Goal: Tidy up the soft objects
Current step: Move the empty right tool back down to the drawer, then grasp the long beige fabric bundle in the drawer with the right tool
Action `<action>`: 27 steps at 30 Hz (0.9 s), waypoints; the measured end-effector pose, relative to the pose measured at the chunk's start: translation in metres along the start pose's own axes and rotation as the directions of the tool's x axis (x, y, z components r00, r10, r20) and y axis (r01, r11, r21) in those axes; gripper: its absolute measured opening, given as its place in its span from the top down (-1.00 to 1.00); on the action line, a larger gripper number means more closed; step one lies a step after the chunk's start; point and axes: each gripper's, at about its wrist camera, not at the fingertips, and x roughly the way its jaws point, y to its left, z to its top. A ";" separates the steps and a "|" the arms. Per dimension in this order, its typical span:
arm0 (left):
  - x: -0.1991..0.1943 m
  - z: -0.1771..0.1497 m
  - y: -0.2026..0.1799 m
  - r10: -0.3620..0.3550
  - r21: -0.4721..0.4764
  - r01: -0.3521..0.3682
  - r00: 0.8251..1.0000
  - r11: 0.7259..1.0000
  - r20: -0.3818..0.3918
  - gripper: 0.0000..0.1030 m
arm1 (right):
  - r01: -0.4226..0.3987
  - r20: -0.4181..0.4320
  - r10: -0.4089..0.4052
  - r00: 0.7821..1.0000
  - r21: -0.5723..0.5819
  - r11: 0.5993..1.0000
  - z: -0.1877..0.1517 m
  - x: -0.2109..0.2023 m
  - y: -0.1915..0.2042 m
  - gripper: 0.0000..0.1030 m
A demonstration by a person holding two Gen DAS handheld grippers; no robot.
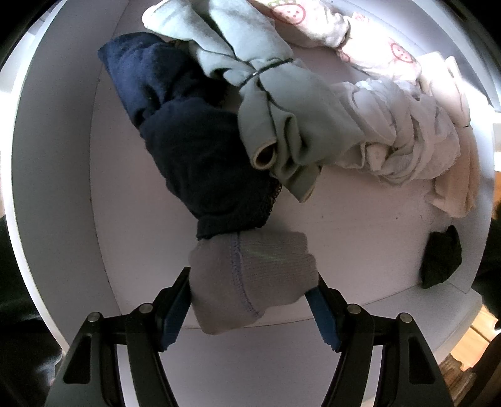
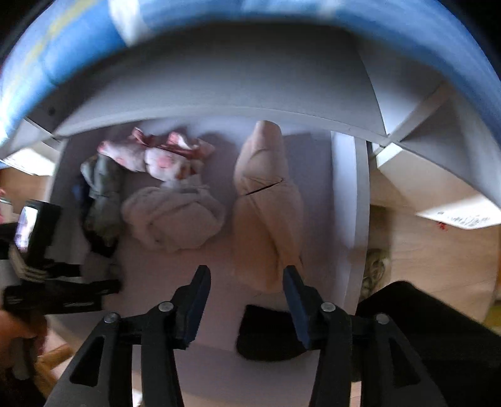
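My left gripper [image 1: 252, 281] is shut on a grey sock bundle [image 1: 253, 278] and holds it just above the white shelf floor [image 1: 360, 231], against a dark navy bundle [image 1: 200, 156]. A pale green bundle tied with a band [image 1: 281, 103] lies behind it. My right gripper [image 2: 247, 281] is open and empty in front of the shelf. A beige rolled cloth [image 2: 266, 203] stands just beyond its right finger. A small black bundle [image 2: 266, 332] lies under it and also shows in the left wrist view [image 1: 441, 256].
White towels [image 1: 407, 134] and pink-printed cloths [image 1: 313, 18] lie at the back of the shelf; the towel also shows in the right wrist view [image 2: 175, 213]. Shelf side walls [image 2: 353, 203] bound the compartment. The left gripper body [image 2: 47, 281] shows at the left.
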 end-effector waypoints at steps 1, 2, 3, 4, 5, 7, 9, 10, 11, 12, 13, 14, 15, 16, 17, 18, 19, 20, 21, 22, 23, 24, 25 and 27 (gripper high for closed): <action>-0.001 0.000 0.000 -0.001 0.001 0.001 1.000 1.000 0.002 -0.37 | 0.017 -0.005 -0.017 1.000 -0.011 1.000 0.002 0.006 0.002 0.04; -0.002 -0.001 0.000 -0.002 0.002 0.002 1.000 1.000 0.004 -0.36 | 0.025 -0.009 -0.025 1.000 -0.021 0.999 0.003 0.011 0.003 0.04; -0.002 -0.001 0.000 -0.003 0.004 0.003 1.000 1.000 0.006 -0.36 | 0.036 -0.012 -0.036 0.999 -0.035 0.999 0.005 0.016 0.005 0.04; -0.003 -0.002 0.000 -0.004 0.005 0.004 1.000 1.000 0.008 -0.36 | 0.047 -0.012 -0.048 0.999 -0.046 0.998 0.006 0.020 0.007 0.04; -0.004 -0.002 0.001 -0.013 0.005 0.013 1.000 1.000 -0.003 -0.36 | 0.066 -0.013 -0.067 0.998 -0.064 0.996 0.008 0.025 0.009 0.04; -0.007 -0.003 0.001 -0.026 0.003 0.026 1.000 1.000 0.002 -0.35 | 0.120 0.000 -0.121 0.993 -0.097 0.988 0.012 0.031 0.013 0.04; -0.011 -0.004 0.001 -0.037 0.003 0.037 0.999 0.999 0.011 -0.35 | 0.157 0.020 -0.156 0.988 -0.117 0.981 0.015 0.038 0.013 0.04; -0.013 -0.004 0.001 -0.042 0.005 0.042 0.999 0.999 0.016 -0.35 | 0.158 0.023 -0.156 0.987 -0.114 0.981 0.018 0.042 0.011 0.04; -0.014 -0.004 0.001 -0.047 0.008 0.047 0.999 0.999 0.020 -0.35 | 0.153 0.025 -0.151 0.988 -0.107 0.982 0.020 0.044 0.009 0.04; -0.016 -0.004 0.000 -0.051 0.009 0.051 0.998 0.999 0.025 -0.35 | 0.135 0.025 -0.133 0.991 -0.094 0.986 0.024 0.047 0.007 0.03; -0.018 -0.004 0.000 -0.051 0.010 0.051 0.998 0.999 0.028 -0.35 | 0.122 0.022 -0.120 0.992 -0.087 0.989 0.026 0.050 0.005 0.03; -0.019 -0.005 0.001 -0.048 0.011 0.047 0.998 0.999 0.029 -0.35 | 0.116 0.019 -0.115 0.993 -0.080 0.990 0.029 0.053 0.003 0.02; -0.019 -0.006 0.003 -0.041 0.010 0.040 0.999 0.999 0.027 -0.35 | 0.114 0.016 -0.113 0.993 -0.075 0.991 0.032 0.056 0.001 -0.06; -0.019 -0.006 0.004 -0.033 0.007 0.033 0.999 0.999 0.026 -0.35 | 0.116 0.012 -0.115 0.993 -0.068 0.991 0.034 0.060 -0.001 -0.12; -0.019 -0.006 0.006 -0.026 0.001 0.026 0.999 1.000 0.021 -0.35 | 0.124 0.006 -0.123 0.992 -0.067 0.990 0.036 0.063 -0.002 -0.14; -0.018 -0.007 0.008 -0.024 -0.004 0.025 1.000 1.000 0.017 -0.35 | 0.140 -0.002 -0.140 0.990 -0.066 0.988 0.038 0.067 -0.003 -0.20; -0.018 -0.007 0.010 -0.022 -0.010 0.022 1.000 1.000 0.014 -0.35 | 0.156 -0.010 -0.157 0.987 -0.066 0.985 0.040 0.071 -0.005 -0.23; -0.018 -0.007 0.011 -0.019 -0.015 0.019 1.000 1.000 0.012 -0.35 | 0.172 -0.019 -0.174 0.985 -0.066 0.983 0.042 0.076 -0.008 -0.24; -0.018 -0.007 0.012 -0.015 -0.020 0.015 1.000 1.000 0.010 -0.35 | 0.184 -0.027 -0.186 0.982 -0.065 0.981 0.042 0.079 -0.012 -0.25; -0.018 -0.007 0.013 -0.012 -0.024 0.013 1.000 1.000 0.008 -0.35 | 0.190 -0.039 -0.193 0.980 -0.061 0.980 0.042 0.082 -0.015 -0.25; -0.018 -0.006 0.014 -0.011 -0.027 0.011 1.000 1.000 0.006 -0.36 | 0.184 -0.052 -0.187 0.981 -0.054 0.981 0.042 0.085 -0.020 -0.25; -0.019 -0.005 0.015 -0.009 -0.031 0.009 1.000 0.999 0.005 -0.36 | 0.163 -0.074 -0.166 0.983 -0.036 0.986 0.041 0.087 -0.025 -0.21; -0.018 -0.004 0.015 -0.007 -0.035 0.007 1.000 0.999 0.003 -0.36 | 0.149 -0.091 -0.150 0.984 -0.025 0.989 0.039 0.089 -0.027 -0.18; -0.018 -0.005 0.018 -0.003 -0.041 0.003 1.000 0.999 0.000 -0.36 | 0.137 -0.130 -0.139 0.982 -0.026 0.990 0.034 0.091 -0.030 -0.07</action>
